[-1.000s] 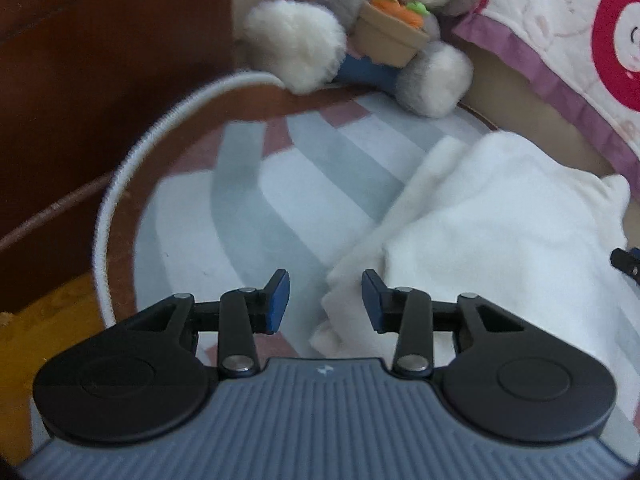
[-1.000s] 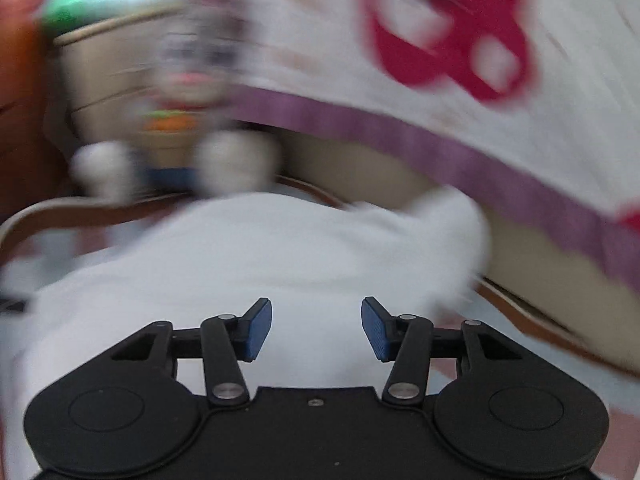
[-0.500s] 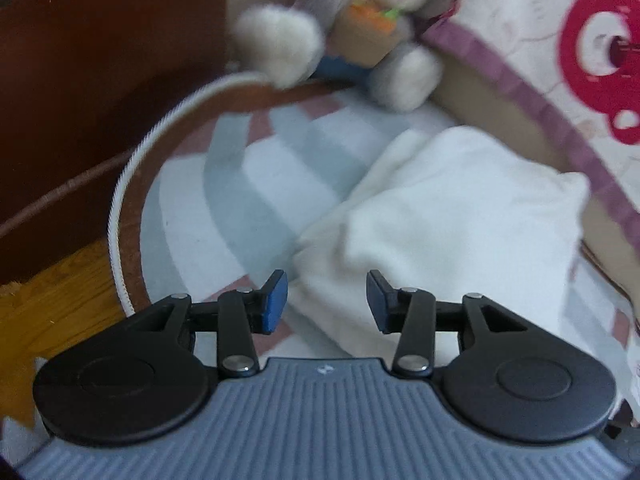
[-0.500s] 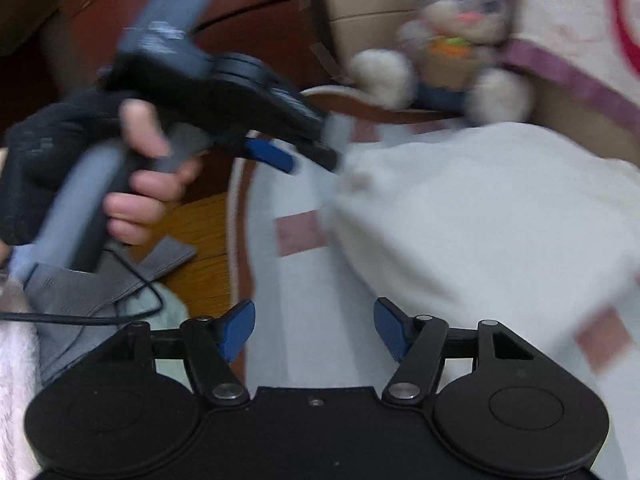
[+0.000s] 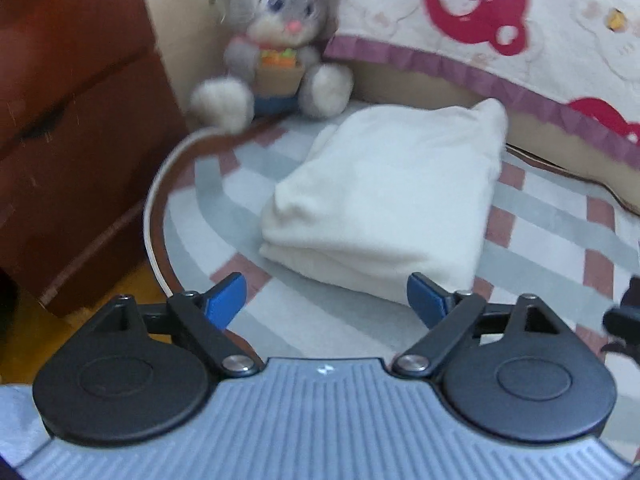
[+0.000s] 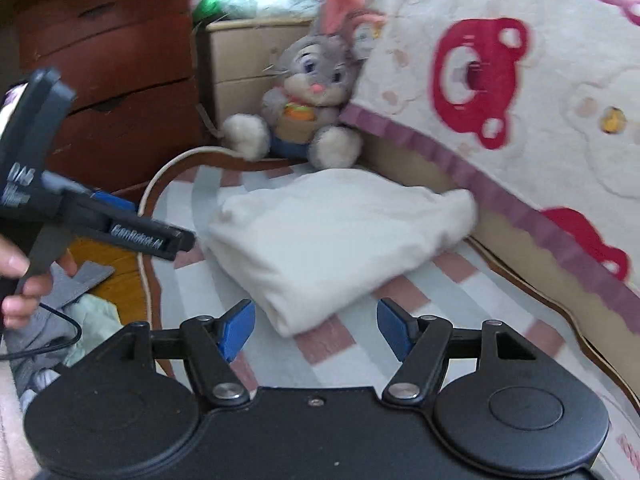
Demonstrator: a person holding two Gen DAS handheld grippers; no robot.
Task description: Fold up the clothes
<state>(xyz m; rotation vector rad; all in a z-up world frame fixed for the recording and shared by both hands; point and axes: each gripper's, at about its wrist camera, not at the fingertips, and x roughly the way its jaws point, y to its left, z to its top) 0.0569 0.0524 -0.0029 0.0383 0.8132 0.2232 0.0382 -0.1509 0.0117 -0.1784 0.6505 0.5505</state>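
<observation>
Folded garment (image 5: 384, 204): white, fleecy, lying in a thick rectangular bundle on the striped rug (image 5: 552, 240), its far corner touching the base of the bed below the blanket's purple hem. No gripper touches it.

Left gripper (image 5: 326, 300): jaws spread wide, having just been opening; nothing between the blue pads, only rug beneath. It hangs clear of the bundle's near edge.

Right gripper (image 6: 316, 326): jaws likewise well apart, also just widened, empty; the bundle's near corner lies beyond the gap, not within it.

Plush rabbit (image 5: 276, 44): grey, seated upright at the rug's far end beside the bundle, holding a small basket of carrots.

Blanket (image 5: 540, 28): cream with red bear motifs, draped over the bed on the right.

Dresser (image 5: 72, 128): dark red-brown wood, left of the rug.

Shown only in the right wrist view: the left gripper from the side (image 6: 176, 240), the person's hand (image 6: 24, 280) on its handle, a black cable, and a heap of grey and pale green clothes (image 6: 80, 304) on the wooden floor off the rug's left edge; also the rabbit's pink ears.

Shown only in the left wrist view: a dark part at the right edge, too blurred to identify.
</observation>
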